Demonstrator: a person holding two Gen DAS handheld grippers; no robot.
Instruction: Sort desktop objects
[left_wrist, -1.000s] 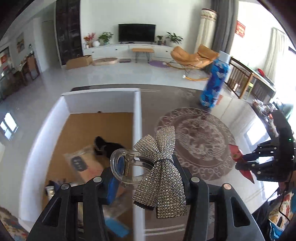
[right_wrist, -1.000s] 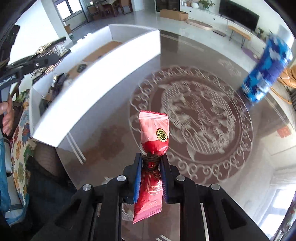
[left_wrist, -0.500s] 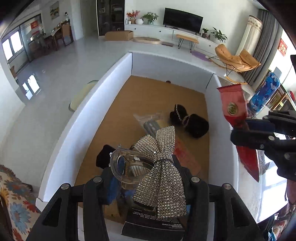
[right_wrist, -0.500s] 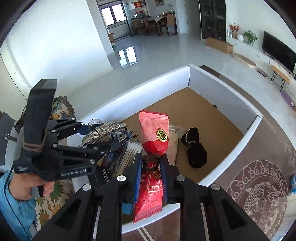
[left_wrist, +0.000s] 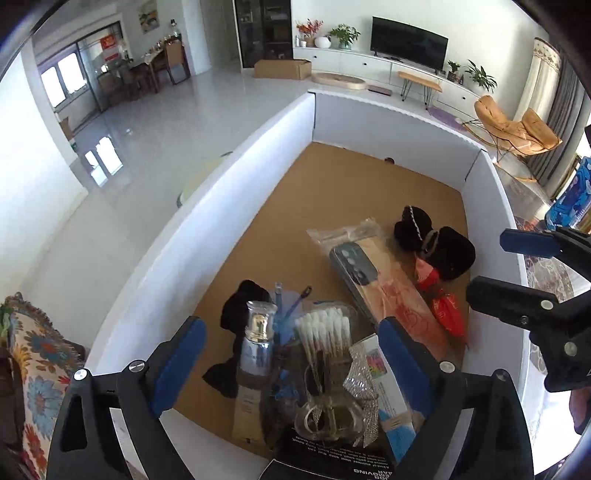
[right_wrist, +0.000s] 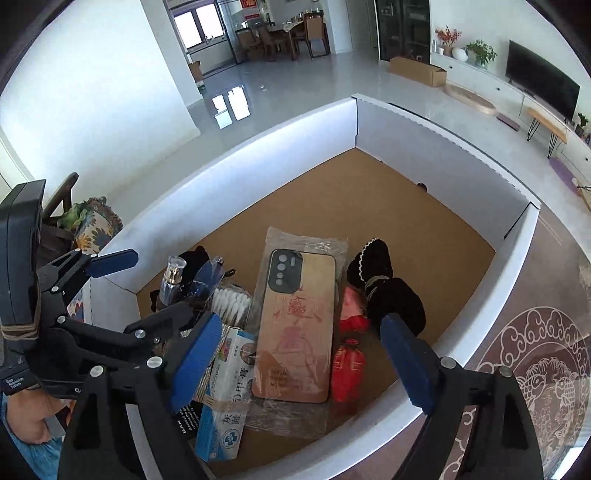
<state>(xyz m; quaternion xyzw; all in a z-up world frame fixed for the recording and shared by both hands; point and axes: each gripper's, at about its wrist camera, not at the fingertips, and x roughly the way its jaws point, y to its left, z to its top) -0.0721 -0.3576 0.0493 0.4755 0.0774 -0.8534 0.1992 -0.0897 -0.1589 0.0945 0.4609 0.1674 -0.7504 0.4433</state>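
Both grippers hang over a white-walled box (left_wrist: 207, 229) (right_wrist: 258, 155) with a brown cardboard floor. My left gripper (left_wrist: 291, 343) has its jaws opening, with nothing pressed between the blue pads. Below it a rhinestone bow hair clip (left_wrist: 347, 398) lies loose on the pile in the near corner. My right gripper (right_wrist: 299, 343) is also opening its jaws, and they are empty. The red candy packet (right_wrist: 347, 354) (left_wrist: 443, 306) lies on the box floor beside a bagged phone case (right_wrist: 295, 325). Each gripper shows in the other's view: the right gripper (left_wrist: 513, 267) and the left gripper (right_wrist: 147, 288).
The box also holds a black scrunchie (right_wrist: 384, 288), cotton swabs (left_wrist: 325, 328), a small perfume bottle (left_wrist: 255, 343), a blue-and-white carton (right_wrist: 225, 391) and glasses. A dark table with a fish pattern (right_wrist: 535, 369) lies to the right of the box. A hand holds the left gripper.
Both grippers have gone from shut to open. The bow clip has dropped from the left one into the box's near corner. The red candy packet has dropped from the right one onto the box floor.
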